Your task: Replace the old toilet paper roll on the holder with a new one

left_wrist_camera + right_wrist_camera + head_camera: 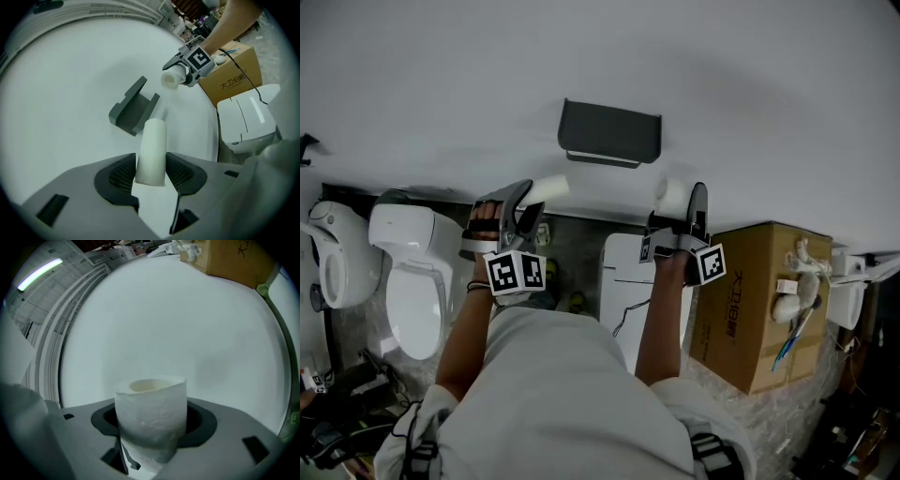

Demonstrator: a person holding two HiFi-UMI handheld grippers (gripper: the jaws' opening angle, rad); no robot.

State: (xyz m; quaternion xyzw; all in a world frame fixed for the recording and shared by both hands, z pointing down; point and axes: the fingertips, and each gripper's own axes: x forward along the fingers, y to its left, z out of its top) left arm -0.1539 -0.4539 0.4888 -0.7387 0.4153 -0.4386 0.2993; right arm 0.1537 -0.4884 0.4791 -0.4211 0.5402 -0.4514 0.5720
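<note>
- Holder [609, 131]: dark grey bracket fixed to the white wall [750, 84]. The left tool's view shows nothing mounted in it, so it appears bare.
- Left tool [525, 202]: clenched on a slim white tube [547, 189]. The tube sits between the jaws and sticks out ahead of them, pointing toward the holder. It looks smooth, with no paper showing. Likely the spent core or the spindle; cannot tell which.
- Right tool [694, 199]: grasping a paper roll [671, 195] with embossed sheets and a hollow centre, held across its body. It sits near the wall, just below and to the right of the holder, not touching it.
- Both tools are raised in front of the wall, one to either side of the holder and a little below it, well apart from each other.
- Below them: toilet [412, 272] at the left, cardboard box [764, 300] at the right.
- Progress, judged: removal looks done, since the holder is empty and both items are in hand.
- Left to do: if the tube is a spindle, thread it through the paper roll. Then seat the roll in the holder and let go. If the tube is the old core, it needs to be discarded.
- Risk: the holder's opening is narrow, so the roll will need lining up before it is pushed in.
</note>
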